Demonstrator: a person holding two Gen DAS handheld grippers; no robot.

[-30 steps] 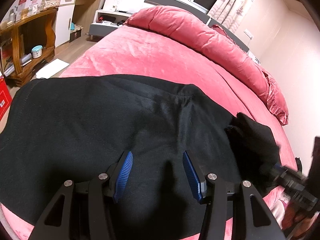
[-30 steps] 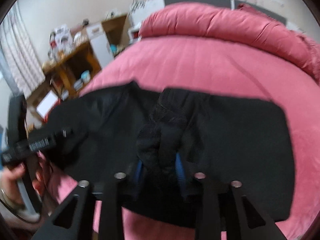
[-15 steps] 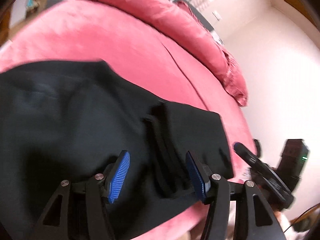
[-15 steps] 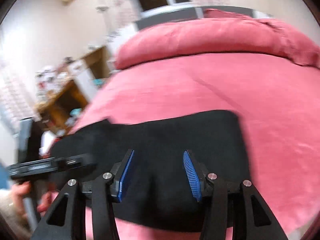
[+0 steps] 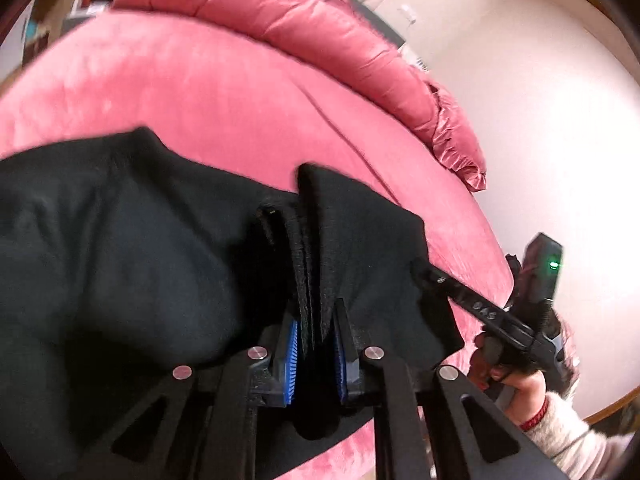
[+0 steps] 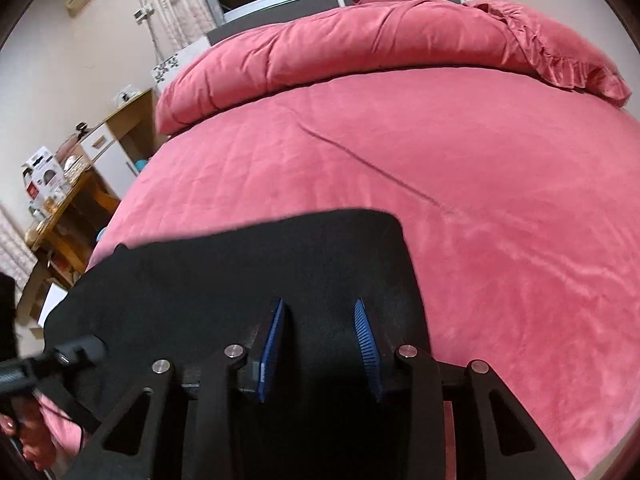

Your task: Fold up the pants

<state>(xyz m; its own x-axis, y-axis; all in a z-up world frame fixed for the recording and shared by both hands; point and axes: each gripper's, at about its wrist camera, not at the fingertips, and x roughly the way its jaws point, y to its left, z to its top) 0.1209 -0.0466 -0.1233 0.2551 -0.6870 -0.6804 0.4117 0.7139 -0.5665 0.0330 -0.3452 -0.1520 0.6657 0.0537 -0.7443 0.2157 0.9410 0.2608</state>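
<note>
On the bed (image 6: 480, 200), left gripper (image 5: 314, 350) jaws now closing on pants (image 5: 140, 260).

The near part of the black pants (image 5: 120, 264) is cut off by the left and lower edges of the left wrist view, and their far hem is smeared by motion blur. The cloth between the blue pads (image 5: 291, 360) of the left gripper (image 5: 314, 354) is bunched, so the layers cannot be counted. In the right wrist view, the pants near the bed's (image 6: 500, 220) near edge are covered by the right gripper's (image 6: 320, 344) black frame; whether its closing pads touch cloth cannot be told. The shelf (image 6: 60, 216) items at the left are too small to name.
</note>
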